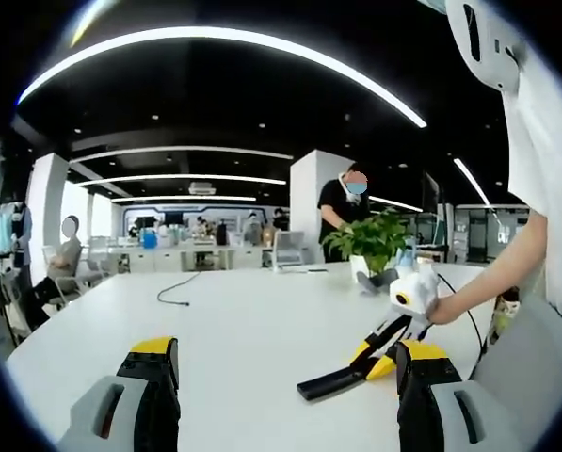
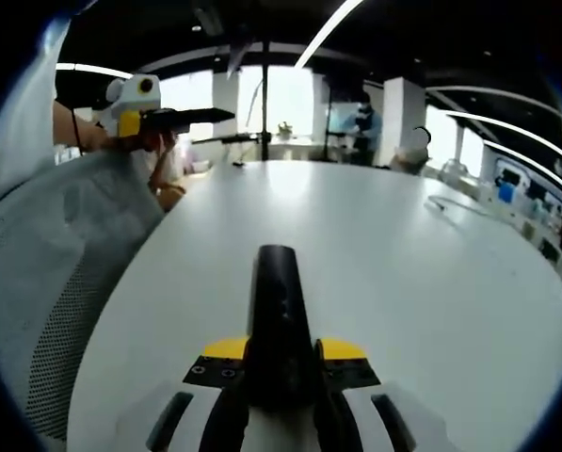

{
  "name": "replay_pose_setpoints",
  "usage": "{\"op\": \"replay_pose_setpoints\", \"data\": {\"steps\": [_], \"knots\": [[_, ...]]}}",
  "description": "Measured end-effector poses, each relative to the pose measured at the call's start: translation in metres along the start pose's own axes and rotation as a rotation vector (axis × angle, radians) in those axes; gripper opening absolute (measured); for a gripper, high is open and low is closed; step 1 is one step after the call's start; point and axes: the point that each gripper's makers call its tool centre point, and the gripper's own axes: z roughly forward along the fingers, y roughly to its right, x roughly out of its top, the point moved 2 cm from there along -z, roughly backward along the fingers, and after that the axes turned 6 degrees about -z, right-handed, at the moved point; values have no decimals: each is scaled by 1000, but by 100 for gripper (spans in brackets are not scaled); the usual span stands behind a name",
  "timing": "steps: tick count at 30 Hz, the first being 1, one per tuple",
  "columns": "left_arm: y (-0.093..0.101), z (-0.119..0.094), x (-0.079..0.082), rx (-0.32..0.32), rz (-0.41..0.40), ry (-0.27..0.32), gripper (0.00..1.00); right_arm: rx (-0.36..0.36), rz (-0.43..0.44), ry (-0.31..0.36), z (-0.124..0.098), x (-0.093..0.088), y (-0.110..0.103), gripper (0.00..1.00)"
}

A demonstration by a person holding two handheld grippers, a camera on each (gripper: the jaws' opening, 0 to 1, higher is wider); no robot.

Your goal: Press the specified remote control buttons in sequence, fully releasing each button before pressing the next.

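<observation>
**Remote clamped in the right tool, low over the white bench**

The black remote control (image 2: 279, 320) sat gripped between the jaws of the right tool (image 2: 281, 381), its slim body pointing forward along them and out over the white bench (image 2: 384, 264). Small buttons showed faintly along its upper face in the right gripper view, too dark to tell apart. In the left gripper view the same remote control (image 1: 332, 382) appeared as a dark bar low over the bench (image 1: 233, 320), its far end held in the right tool (image 1: 386, 350), whose yellow-tipped jaws closed on it; whether the free end touched the bench could not be told. A hand (image 1: 447, 308) held that tool from the right.

The left tool (image 1: 285, 377) stood wide open with nothing between its jaws, well apart from the remote. In the right gripper view the left tool (image 2: 172, 118) showed at upper left, above a grey mesh chair back (image 2: 55, 282).

Farther out on the bench lay a thin dark cable (image 1: 175, 290) and a potted green plant (image 1: 368, 243). A person in a dark top (image 1: 342, 209) stood behind the plant, and another person (image 1: 66, 254) sat at the far left. Long curved ceiling lights (image 1: 262, 52) ran overhead.
</observation>
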Motion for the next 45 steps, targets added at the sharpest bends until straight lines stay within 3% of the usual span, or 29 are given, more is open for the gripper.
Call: {"op": "replay_pose_setpoints", "data": {"steps": [24, 45], "knots": [[-2, -2, -3, 12, -6, -18, 100, 48, -38, -56, 0, 2, 22, 23], [-2, -3, -3, 12, -6, -25, 100, 37, -27, -73, 2, 1, 45, 23]]}}
